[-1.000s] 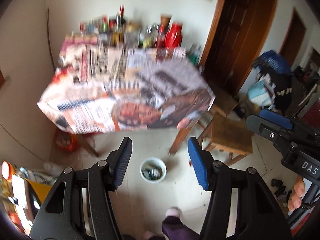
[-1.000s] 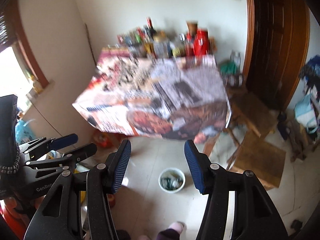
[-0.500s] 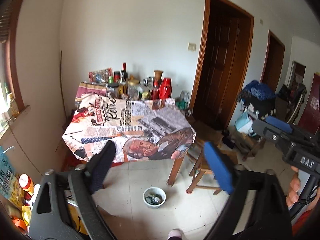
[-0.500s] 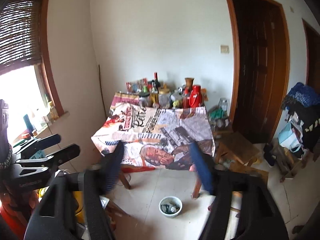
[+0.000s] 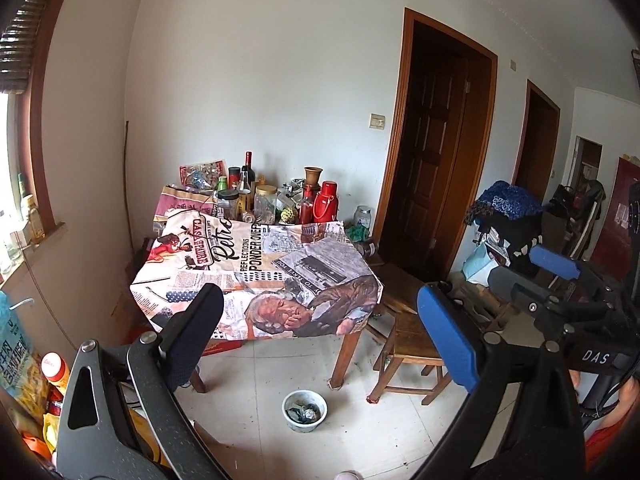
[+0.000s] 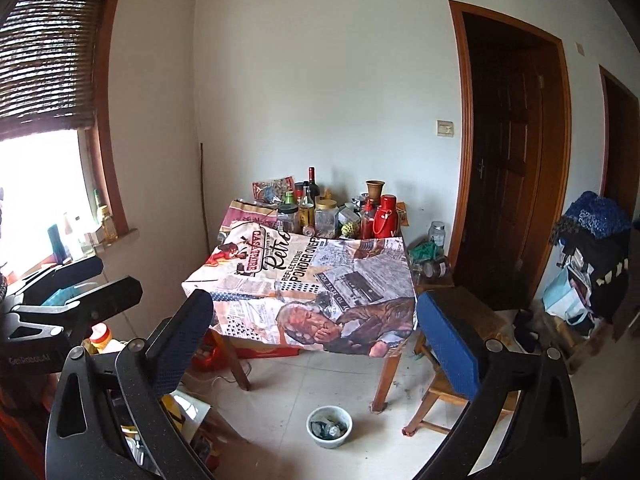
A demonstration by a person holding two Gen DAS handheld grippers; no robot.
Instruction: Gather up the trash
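A small white bowl (image 5: 305, 411) holding scraps of trash sits on the tiled floor by the table's front leg, and it also shows in the right wrist view as the bowl (image 6: 329, 427). My left gripper (image 5: 320, 320) hangs well above and short of it, with its jaws opening wide and nothing between them. My right gripper (image 6: 316, 328) is held at about the same height, its jaws also opening and nothing between them. Behind both stands the table (image 5: 260, 264) under a newspaper-print cloth.
Bottles, jars and a red flask (image 5: 329, 201) crowd the table's back edge. A wooden stool (image 5: 408, 332) stands right of the table, with dark wooden doors (image 5: 432, 160) behind it. Bags and bottles (image 5: 24, 364) pile up at the left wall. Clothes and bags (image 6: 592, 256) are heaped on the right.
Both grippers have risen, pulled back and tilted up from the floor bowl, so the whole table and walls now show. Both pairs of jaws have spread much wider.
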